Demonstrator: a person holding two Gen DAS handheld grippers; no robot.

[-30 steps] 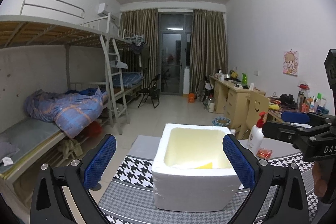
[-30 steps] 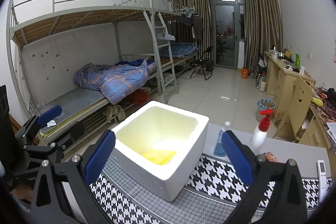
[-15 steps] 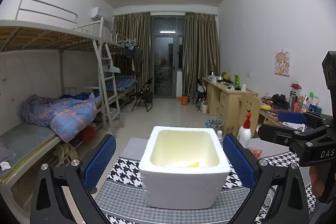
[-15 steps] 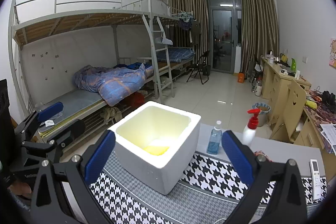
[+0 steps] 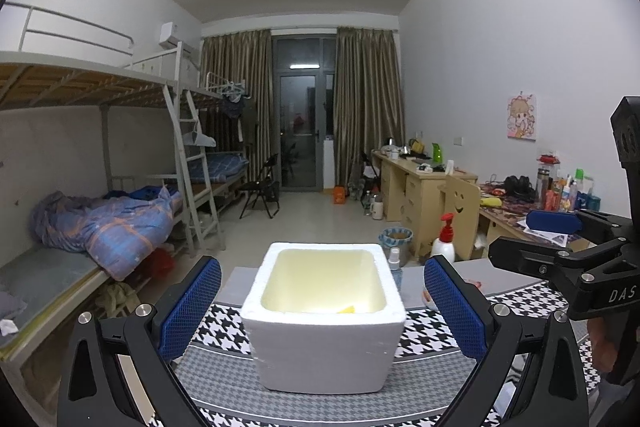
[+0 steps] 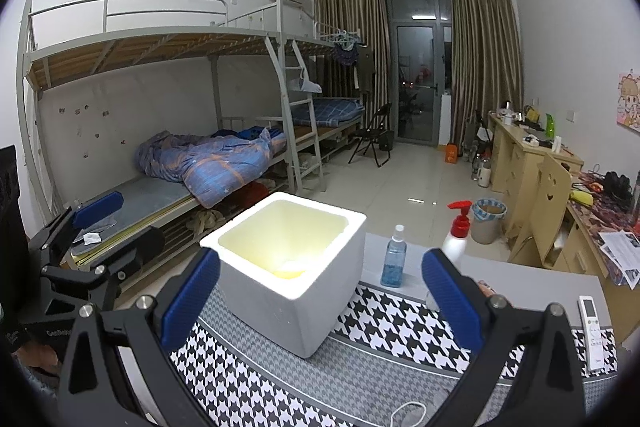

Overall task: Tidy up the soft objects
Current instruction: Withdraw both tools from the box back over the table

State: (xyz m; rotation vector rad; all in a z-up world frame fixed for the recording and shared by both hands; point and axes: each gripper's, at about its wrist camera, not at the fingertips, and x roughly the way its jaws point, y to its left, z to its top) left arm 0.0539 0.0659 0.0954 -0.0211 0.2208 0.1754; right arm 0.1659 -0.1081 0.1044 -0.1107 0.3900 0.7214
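Left and right wrist views over a counter point(image 6: 532, 283) covered by a black-and-white houndstooth mat point(image 5: 432, 331). The left hand-held gripper point(image 5: 322, 311) is level with its blue-padded fingers point(image 5: 188, 307) spread wide apart and nothing between them; the white foam box point(image 5: 324, 343) stands on the mat straight ahead, framed by the two fingers but not touched. The right hand-held gripper point(image 6: 320, 301) is likewise spread wide and empty, with the same foam box point(image 6: 288, 303) ahead and slightly to its left. Inside the box a small yellow soft object point(image 5: 347, 309) lies at the bottom against the near wall (only a corner shows in the left view; the right view shows just a pale patch on the box floor). Behind the box, on the bare grey part of the counter, stand a clear spray bottle of blue liquid point(image 6: 394, 261) and, just beside it to the right, a white pump bottle with a red head point(image 6: 456, 235). A white remote control point(image 6: 592, 331) lies near the right edge of the counter. Each hand-held gripper appears at the margin of the other's view, well apart from the box. Background: bunk beds point(image 6: 168, 87) with a blue quilt point(image 6: 216, 163), and curtains point(image 5: 360, 107).
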